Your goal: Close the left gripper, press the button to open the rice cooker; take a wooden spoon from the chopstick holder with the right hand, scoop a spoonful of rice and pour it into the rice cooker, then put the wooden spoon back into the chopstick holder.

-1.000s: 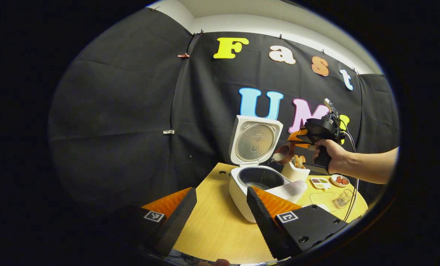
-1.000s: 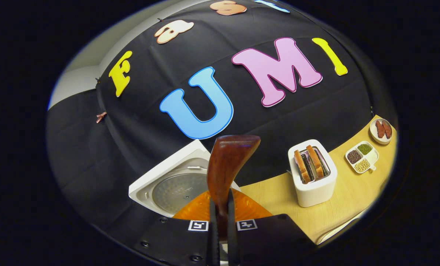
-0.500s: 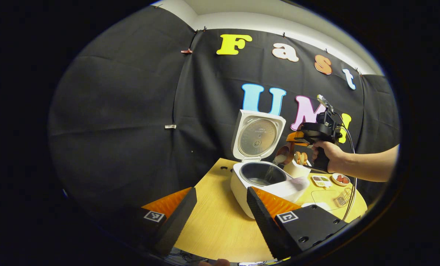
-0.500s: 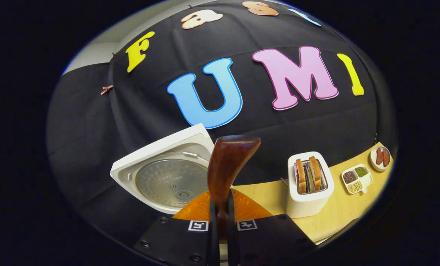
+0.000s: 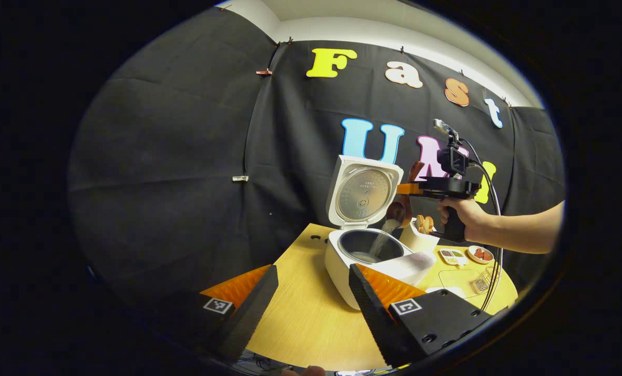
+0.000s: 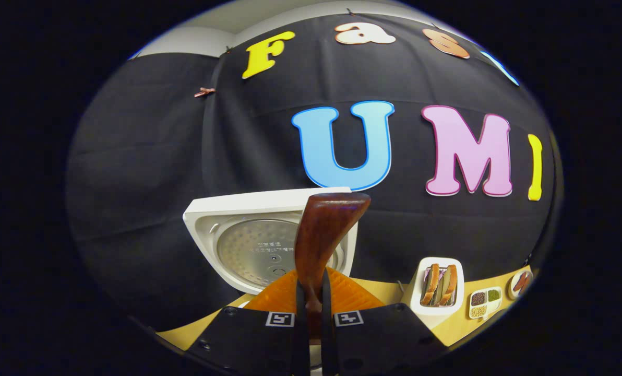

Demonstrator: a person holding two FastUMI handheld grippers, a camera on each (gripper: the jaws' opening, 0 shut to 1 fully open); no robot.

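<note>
— Wooden spoon point(image 6: 321, 235): where is it?
— Clenched in my right hand-held gripper point(image 6: 311, 313), both fingers pressing its handle, tipped over the rice cooker point(image 5: 363, 250). Rice point(image 5: 381, 239) streams into the pot.
— And the lid?
— The lid point(image 5: 364, 190) stands upright. The cooker sits on the worktop point(image 5: 306, 313), toaster point(image 6: 436, 287) just beside it.
— Your left?
— My left hand-held gripper point(image 5: 311, 297) hangs released, holding nothing.

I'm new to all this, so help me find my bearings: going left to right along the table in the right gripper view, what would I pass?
Rice cooker lid → wooden spoon → toaster → divided dish → small plate.
</note>
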